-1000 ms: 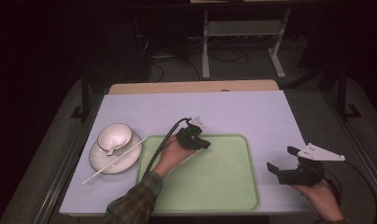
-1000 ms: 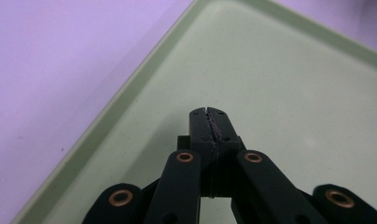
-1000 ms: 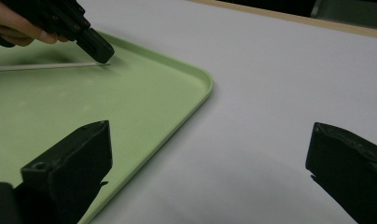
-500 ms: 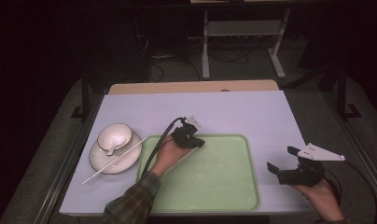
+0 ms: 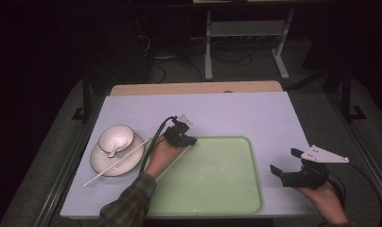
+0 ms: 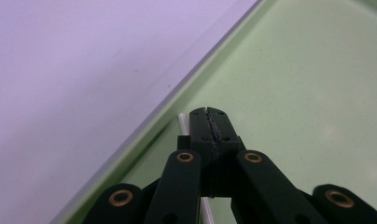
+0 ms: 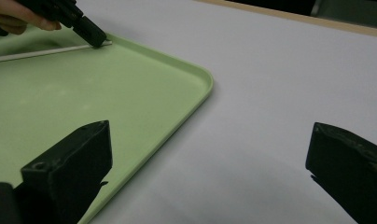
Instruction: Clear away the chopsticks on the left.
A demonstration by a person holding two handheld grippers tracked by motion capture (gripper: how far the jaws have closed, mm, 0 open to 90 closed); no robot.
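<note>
Chopstick (image 7: 42, 51) pinched in left gripper (image 6: 209, 116) low over green tray (image 5: 227, 198), seemingly for laying down; right gripper (image 5: 287, 163) agape, idle.

Off to the left of the green tray (image 5: 227, 189) there's a white plate (image 5: 101, 165) with a small white bowl (image 5: 116, 138) sitting on it, all on the pale purple table cover (image 5: 236, 113). Metal stand (image 5: 246, 42) behind it.

- White chopstick (image 7: 42, 51): thin, straight, lying flat inside the green tray (image 5: 217, 189), along its left edge, tip near the far left corner.
</note>
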